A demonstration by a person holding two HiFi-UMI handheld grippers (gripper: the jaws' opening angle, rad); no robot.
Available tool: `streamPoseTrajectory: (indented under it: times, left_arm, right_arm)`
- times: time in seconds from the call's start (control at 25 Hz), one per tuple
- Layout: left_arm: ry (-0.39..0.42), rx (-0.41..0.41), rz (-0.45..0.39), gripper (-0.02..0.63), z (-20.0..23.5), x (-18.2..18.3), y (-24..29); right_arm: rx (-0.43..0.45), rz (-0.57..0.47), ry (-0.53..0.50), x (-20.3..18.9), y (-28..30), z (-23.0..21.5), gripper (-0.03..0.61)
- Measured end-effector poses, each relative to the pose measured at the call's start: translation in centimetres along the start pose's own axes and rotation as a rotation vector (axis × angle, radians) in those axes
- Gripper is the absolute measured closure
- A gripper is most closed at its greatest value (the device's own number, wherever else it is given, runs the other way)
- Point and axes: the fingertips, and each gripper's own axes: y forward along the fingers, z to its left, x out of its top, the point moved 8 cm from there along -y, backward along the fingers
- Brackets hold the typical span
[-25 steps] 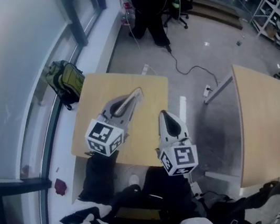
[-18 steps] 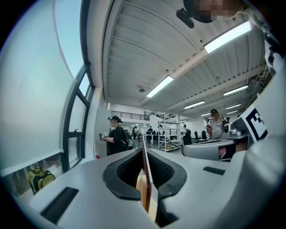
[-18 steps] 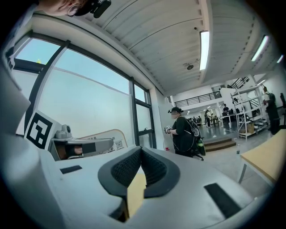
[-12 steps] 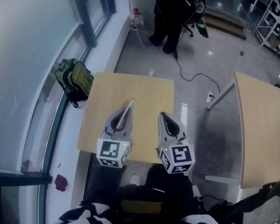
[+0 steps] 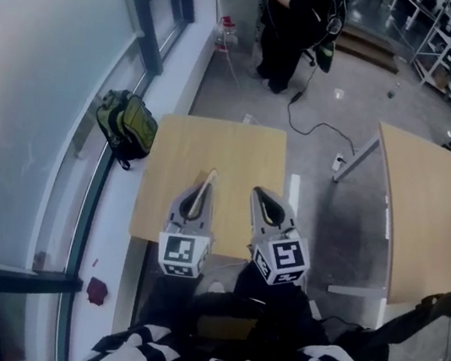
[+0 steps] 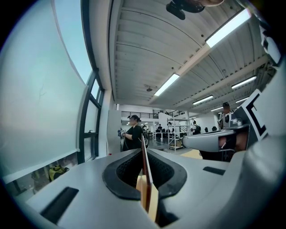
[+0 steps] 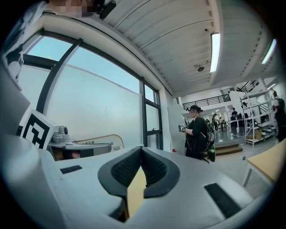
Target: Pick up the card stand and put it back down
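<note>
The left gripper (image 5: 205, 185) was clenched on a thin plate seen edge-on, probably the card stand (image 6: 144, 163), held over the small wooden table (image 5: 239, 148). The right gripper (image 5: 258, 196), at its 3 o'clock, had its jaws pressed together on nothing. A backpack (image 5: 128, 125) lay at the table's 10 o'clock.

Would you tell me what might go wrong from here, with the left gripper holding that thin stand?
The left gripper pinches the thin card stand edge-on, so it may pivot or slip on the way down. The right gripper sits close beside it and might knock the stand once it is on the table.
</note>
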Motion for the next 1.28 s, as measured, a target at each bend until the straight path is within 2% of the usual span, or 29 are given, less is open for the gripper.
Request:
streamPoseTrajectory:
  times: [0.24, 0.8, 1.08, 1.28]
  left_arm:
    - [0.007, -0.082, -0.03, 0.595, -0.2, 0.2, -0.5]
    - [-0.009, -0.141, 0.007, 0.595, 0.3, -1.0, -2.1]
    - [-0.03, -0.187, 0.069, 0.595, 0.4, -3.1, -2.8]
    - [-0.044, -0.213, 0.138, 0.595, 0.3, -6.3, -3.1]
  right_arm:
    - [-0.015, 0.002, -0.017, 0.7, 0.2, 1.0, 0.575]
    - [-0.022, 0.017, -0.015, 0.2, -0.5, 2.6, 0.575]
    - [-0.034, 0.053, -0.021, -0.8, -1.6, 3.2, 0.574]
    - [-0.048, 0.088, -0.019, -1.8, -2.6, 3.1, 0.575]
